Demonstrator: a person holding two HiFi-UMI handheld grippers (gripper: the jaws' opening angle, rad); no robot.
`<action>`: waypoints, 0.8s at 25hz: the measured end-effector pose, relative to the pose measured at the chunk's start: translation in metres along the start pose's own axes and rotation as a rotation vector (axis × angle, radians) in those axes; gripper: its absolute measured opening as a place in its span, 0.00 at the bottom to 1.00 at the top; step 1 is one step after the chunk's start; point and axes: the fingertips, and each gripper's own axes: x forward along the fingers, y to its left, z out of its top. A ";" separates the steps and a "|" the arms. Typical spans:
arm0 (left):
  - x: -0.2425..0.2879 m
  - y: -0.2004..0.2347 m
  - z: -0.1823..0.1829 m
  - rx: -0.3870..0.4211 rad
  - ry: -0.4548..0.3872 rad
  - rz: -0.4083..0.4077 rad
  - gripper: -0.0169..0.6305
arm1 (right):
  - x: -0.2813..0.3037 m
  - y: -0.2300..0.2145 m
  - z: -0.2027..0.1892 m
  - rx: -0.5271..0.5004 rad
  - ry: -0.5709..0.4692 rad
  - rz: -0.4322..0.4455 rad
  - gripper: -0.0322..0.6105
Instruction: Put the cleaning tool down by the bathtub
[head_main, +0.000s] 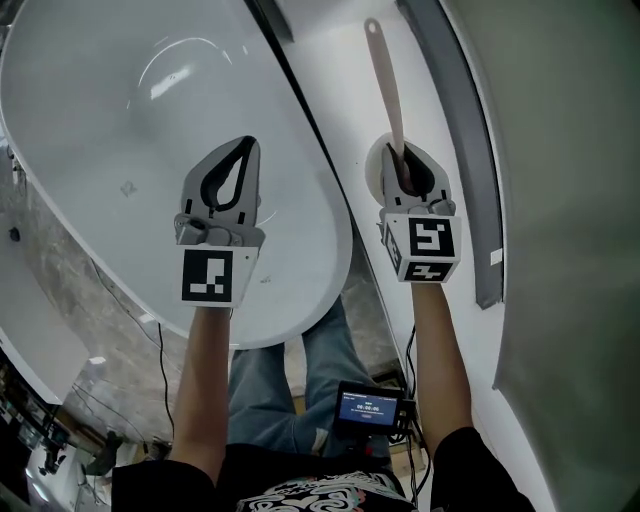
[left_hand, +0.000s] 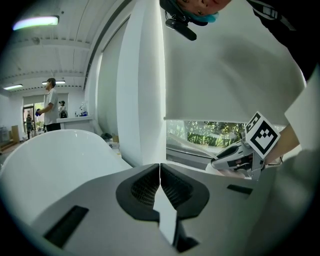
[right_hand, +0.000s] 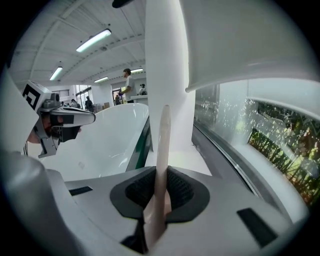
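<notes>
The cleaning tool (head_main: 385, 85) shows as a long pale pink handle pointing away from me over the white ledge (head_main: 330, 60) right of the bathtub. My right gripper (head_main: 405, 160) is shut on the handle's near end; in the right gripper view the handle (right_hand: 162, 145) rises from between the jaws of that gripper (right_hand: 160, 185). The tool's other end is hidden. The white oval bathtub (head_main: 330, 235) fills the left. My left gripper (head_main: 247, 145) hangs over the tub's near rim, shut and empty, its jaws (left_hand: 160, 175) meeting with nothing between them.
A grey window track (head_main: 465, 120) runs along the ledge's right side, with a grey blind (head_main: 570, 200) beyond. My jeans-clad legs (head_main: 270, 390) and a small screen device (head_main: 365, 408) are below. Cables lie on the marble floor (head_main: 120, 350). A person (left_hand: 50, 105) stands far off.
</notes>
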 end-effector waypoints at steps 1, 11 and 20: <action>0.002 -0.001 -0.004 -0.002 0.001 -0.001 0.05 | 0.005 -0.002 -0.006 0.001 0.007 -0.004 0.16; 0.022 -0.013 -0.036 0.010 0.028 -0.021 0.05 | 0.050 -0.018 -0.042 -0.011 0.078 -0.014 0.16; 0.051 -0.009 -0.045 0.029 0.034 -0.025 0.05 | 0.079 -0.039 -0.053 -0.017 0.119 -0.036 0.16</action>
